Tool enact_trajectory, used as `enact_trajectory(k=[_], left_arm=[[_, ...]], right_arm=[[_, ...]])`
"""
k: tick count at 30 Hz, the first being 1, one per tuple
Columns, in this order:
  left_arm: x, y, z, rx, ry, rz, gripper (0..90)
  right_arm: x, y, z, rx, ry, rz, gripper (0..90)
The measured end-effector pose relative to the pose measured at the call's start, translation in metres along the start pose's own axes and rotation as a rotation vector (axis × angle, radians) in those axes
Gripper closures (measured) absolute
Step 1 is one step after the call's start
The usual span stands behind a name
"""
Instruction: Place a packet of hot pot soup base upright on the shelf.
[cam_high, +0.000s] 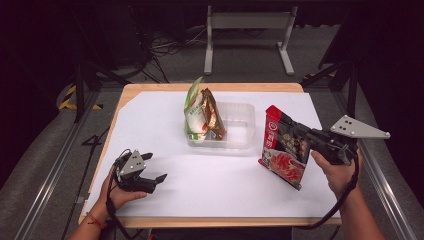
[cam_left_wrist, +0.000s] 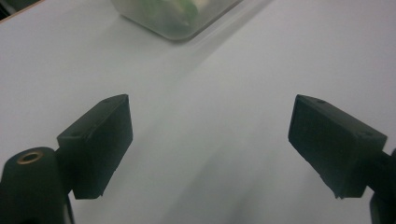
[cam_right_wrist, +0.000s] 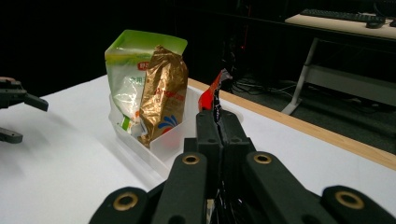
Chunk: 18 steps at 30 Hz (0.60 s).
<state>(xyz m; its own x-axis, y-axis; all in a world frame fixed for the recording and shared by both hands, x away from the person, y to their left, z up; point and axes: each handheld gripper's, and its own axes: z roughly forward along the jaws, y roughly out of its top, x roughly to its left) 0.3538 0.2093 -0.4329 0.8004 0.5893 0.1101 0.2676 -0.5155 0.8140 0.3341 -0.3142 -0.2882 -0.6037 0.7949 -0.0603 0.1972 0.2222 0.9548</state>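
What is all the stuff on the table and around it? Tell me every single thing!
Red and black snack bag: 1, red, black and white, held above the table's right side.
Green and white bag: 1, standing in the bin's left end.
Gold bag: 1, gold-brown, in the bin beside the green one.
Clear plastic bin: 1, see-through, mid-table.
White sheet: 1, covering the tabletop.
Wooden table: 1, light wood edge.
Metal stand: 1, grey, on the floor beyond the table.
Left tongs: 1, black, open, low at front left.
Right tongs: 1, black, shut on the red and black snack bag.
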Motion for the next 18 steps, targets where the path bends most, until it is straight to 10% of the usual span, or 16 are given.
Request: enact_trajectory(k=[18], left_arm=[[0.000, 0.001, 0.002, 0.005, -0.007, 0.003, 14.6]], right_arm=[[0.011, 0.015, 0.005, -0.042, 0.027, -0.011, 89.2]])
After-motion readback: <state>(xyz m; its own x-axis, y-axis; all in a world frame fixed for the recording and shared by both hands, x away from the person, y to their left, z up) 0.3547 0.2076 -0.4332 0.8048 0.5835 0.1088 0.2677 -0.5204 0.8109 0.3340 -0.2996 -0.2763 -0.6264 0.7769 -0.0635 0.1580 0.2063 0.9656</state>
